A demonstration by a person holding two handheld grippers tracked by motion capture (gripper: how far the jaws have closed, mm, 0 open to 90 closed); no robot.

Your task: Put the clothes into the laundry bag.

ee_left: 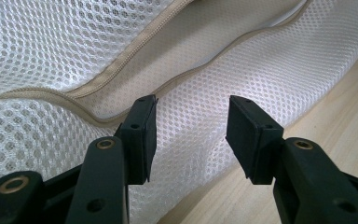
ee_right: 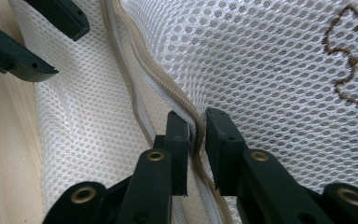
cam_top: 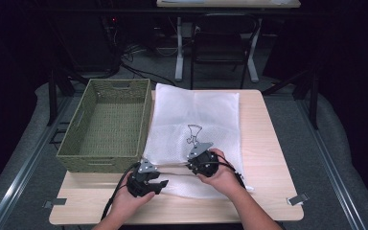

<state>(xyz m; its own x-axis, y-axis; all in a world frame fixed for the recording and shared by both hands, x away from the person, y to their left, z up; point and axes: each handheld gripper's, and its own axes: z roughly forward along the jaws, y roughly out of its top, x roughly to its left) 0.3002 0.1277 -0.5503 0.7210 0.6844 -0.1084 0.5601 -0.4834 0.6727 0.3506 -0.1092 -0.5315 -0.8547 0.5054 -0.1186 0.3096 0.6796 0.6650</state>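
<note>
A white mesh laundry bag (cam_top: 196,110) lies flat on the wooden table (cam_top: 268,158), with a brown embroidered figure (cam_top: 194,133) in its middle. Its beige zipper (ee_left: 121,60) runs along the near edge and stands parted, showing the inside. My left gripper (cam_top: 162,184) is open at the bag's near left corner; in the left gripper view its jaws (ee_left: 191,135) straddle the lower mesh flap without pressing it. My right gripper (cam_top: 191,166) hovers over the near edge. Its jaws (ee_right: 196,140) stand slightly apart, with the upper zipper edge (ee_right: 168,84) between them, not pinched.
A green woven basket (cam_top: 100,163), with nothing in it, stands left of the bag and reaches the table's left edge. Bare wood runs along the near and right edges. A chair (cam_top: 220,43) and a desk stand beyond the table on the grey floor.
</note>
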